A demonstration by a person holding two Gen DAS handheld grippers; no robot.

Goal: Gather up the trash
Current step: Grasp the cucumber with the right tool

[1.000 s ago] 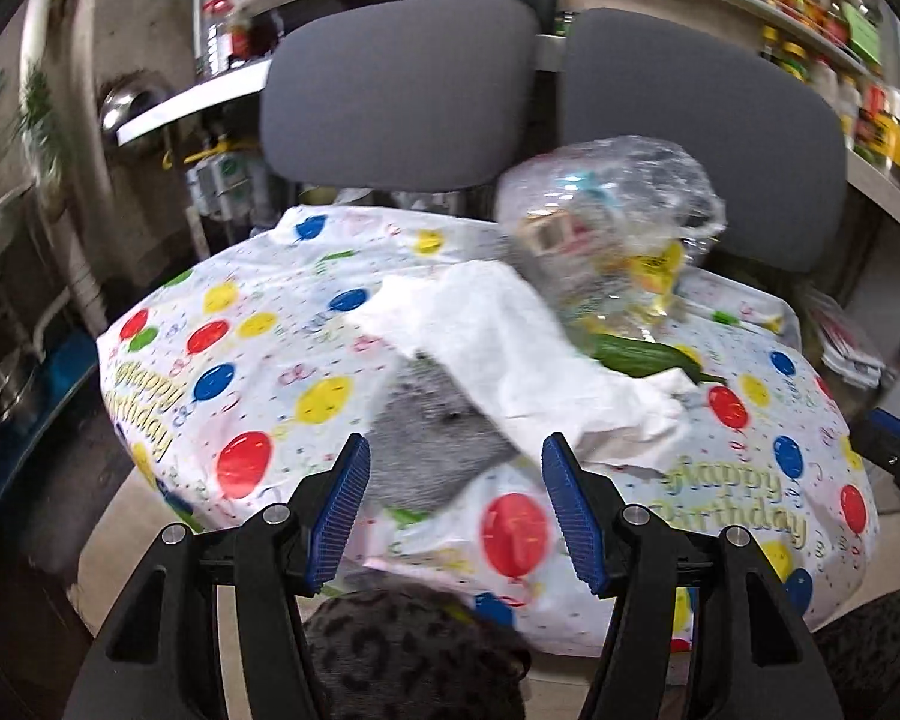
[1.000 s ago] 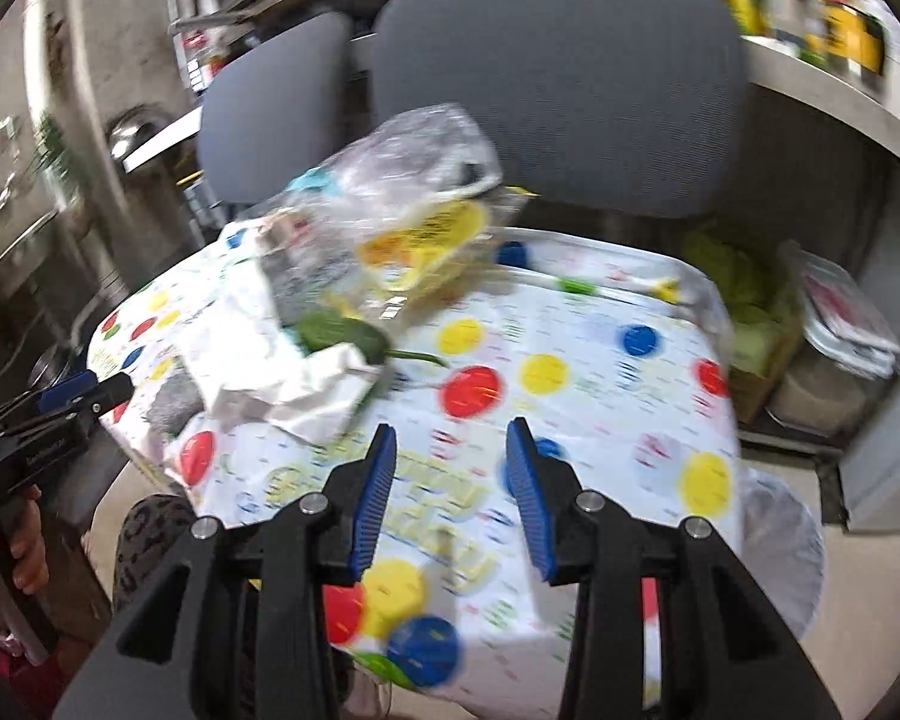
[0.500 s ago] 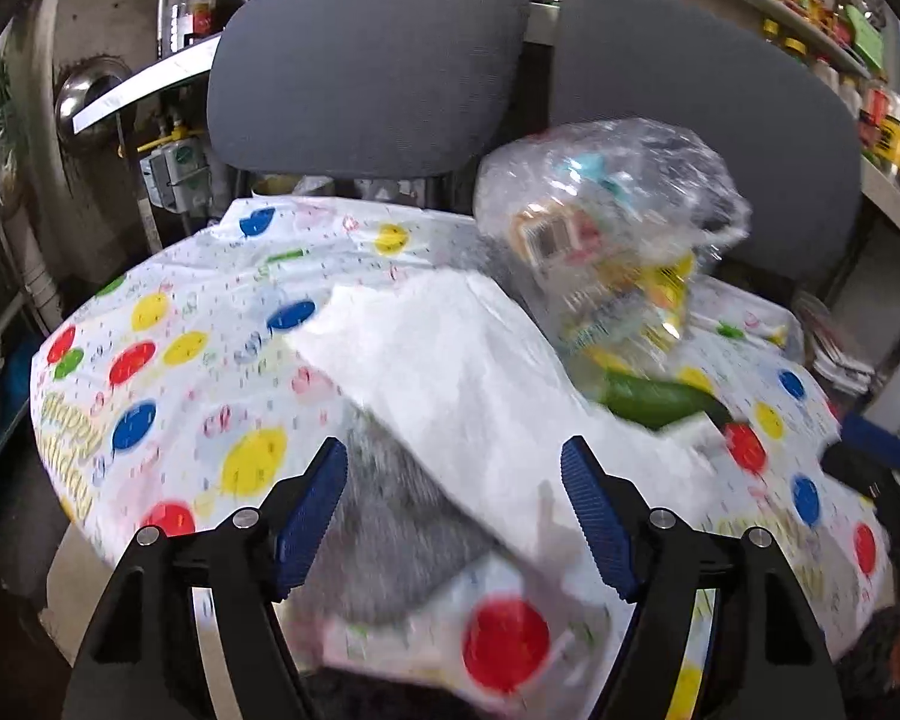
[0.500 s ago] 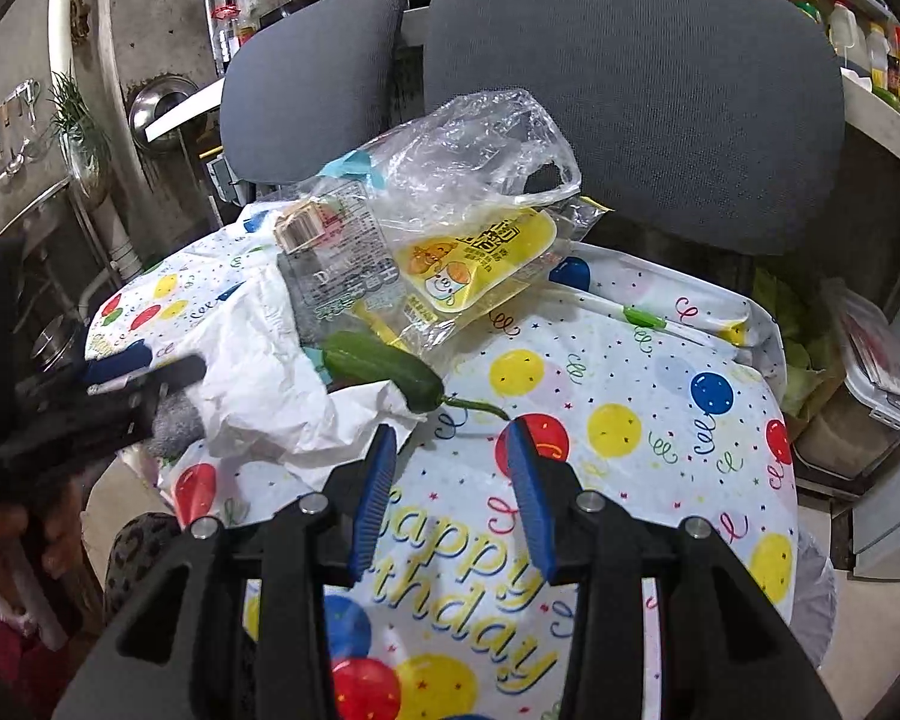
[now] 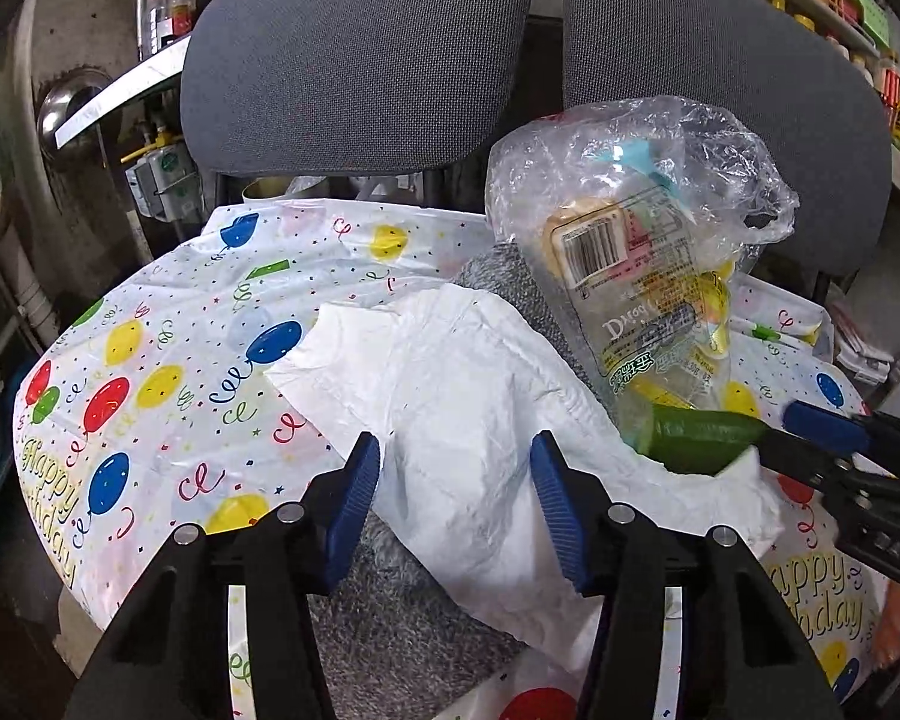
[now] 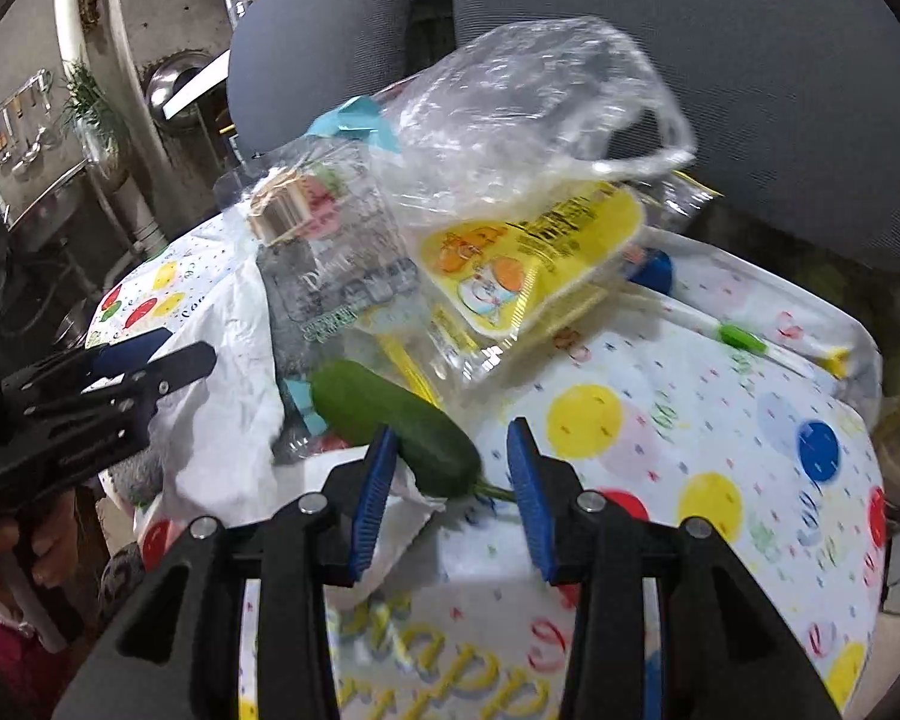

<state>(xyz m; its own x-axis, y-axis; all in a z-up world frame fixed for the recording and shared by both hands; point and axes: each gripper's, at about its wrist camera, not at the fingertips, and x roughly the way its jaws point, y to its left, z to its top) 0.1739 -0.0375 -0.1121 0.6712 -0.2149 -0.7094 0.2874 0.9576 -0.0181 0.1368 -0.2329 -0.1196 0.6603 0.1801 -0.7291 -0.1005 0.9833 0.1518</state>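
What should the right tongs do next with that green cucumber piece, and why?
Probably ease the right tongs forward and close them. The green cucumber piece already lies partly between the open pads, not yet pinched, resting on the white paper beside the clear plastic bag. The left tongs, which have just been closing, straddle the paper without pinching it.
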